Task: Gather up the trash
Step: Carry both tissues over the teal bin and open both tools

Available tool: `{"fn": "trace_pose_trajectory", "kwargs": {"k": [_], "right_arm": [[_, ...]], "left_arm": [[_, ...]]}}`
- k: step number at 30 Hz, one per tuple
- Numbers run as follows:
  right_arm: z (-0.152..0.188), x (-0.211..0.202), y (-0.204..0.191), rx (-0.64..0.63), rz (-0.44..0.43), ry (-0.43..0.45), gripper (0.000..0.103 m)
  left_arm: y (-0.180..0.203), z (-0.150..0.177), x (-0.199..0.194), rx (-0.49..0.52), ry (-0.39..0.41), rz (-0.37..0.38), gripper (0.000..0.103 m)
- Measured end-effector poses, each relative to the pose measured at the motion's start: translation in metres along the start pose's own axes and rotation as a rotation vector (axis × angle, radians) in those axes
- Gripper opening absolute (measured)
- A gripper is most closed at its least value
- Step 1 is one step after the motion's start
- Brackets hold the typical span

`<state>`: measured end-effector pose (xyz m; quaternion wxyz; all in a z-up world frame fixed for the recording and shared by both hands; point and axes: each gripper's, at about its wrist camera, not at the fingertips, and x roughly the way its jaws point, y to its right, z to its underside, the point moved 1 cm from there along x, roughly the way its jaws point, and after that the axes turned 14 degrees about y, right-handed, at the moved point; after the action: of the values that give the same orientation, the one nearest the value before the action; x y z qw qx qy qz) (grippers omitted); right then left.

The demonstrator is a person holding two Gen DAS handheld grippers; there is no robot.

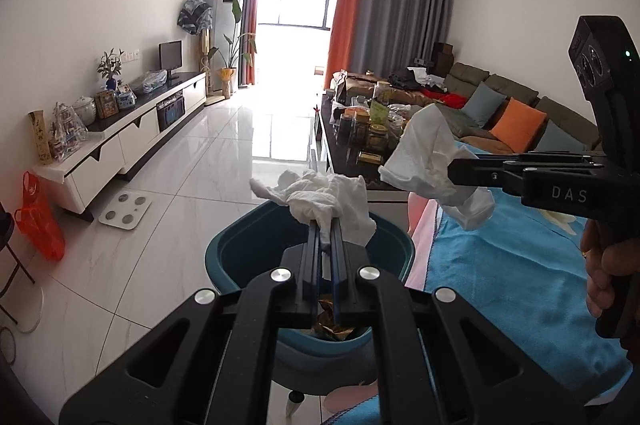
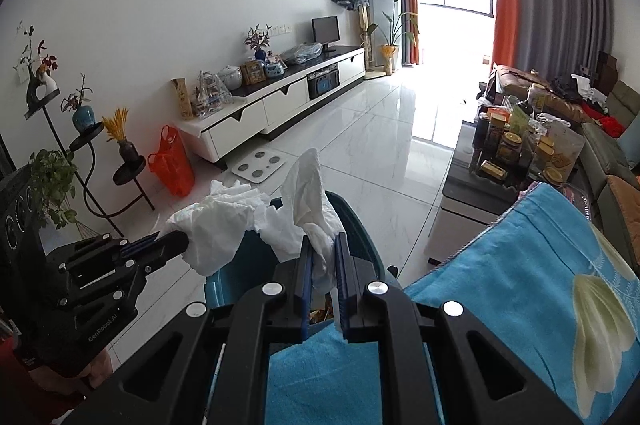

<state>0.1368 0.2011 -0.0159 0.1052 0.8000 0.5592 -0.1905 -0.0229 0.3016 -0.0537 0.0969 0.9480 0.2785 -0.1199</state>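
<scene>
Two tissues: you hold one crumpled white tissue in each pair of tongs, both raised above the bin.
Left tongs: pressed together on the left tissue, which bunches out past the tips, over the far rim of the bin.
Right tongs: pinching the right tissue; part of it stands up tall, part is caught between the blue pads.
Bin: a teal bin on the tiled floor just beside the blanket; you can see crinkled gold and brown wrappers lying in its bottom, partly hidden by your left tongs.
Blanket: blue with a pale flower print, under and to the right of your right tongs.
Coffee surface: well beyond the bin, crowded with jars and packets.
Orange bag: on the floor by the white TV cabinet, well apart from the bin.
</scene>
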Motion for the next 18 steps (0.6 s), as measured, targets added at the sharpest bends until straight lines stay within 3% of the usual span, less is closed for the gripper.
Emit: {"fn": "trace_pose_trajectory", "kwargs": {"k": [10, 18], "right_arm": [[0.01, 0.071, -0.005, -0.047, -0.012, -0.162, 0.01], [0.018, 0.104, -0.009, -0.078, -0.005, -0.254, 0.01]], "left_arm": [[0.003, 0.045, 0.057, -0.016, -0.12, -0.035, 0.005], [0.007, 0.068, 0.096, -0.026, -0.173, -0.038, 0.005]]}}
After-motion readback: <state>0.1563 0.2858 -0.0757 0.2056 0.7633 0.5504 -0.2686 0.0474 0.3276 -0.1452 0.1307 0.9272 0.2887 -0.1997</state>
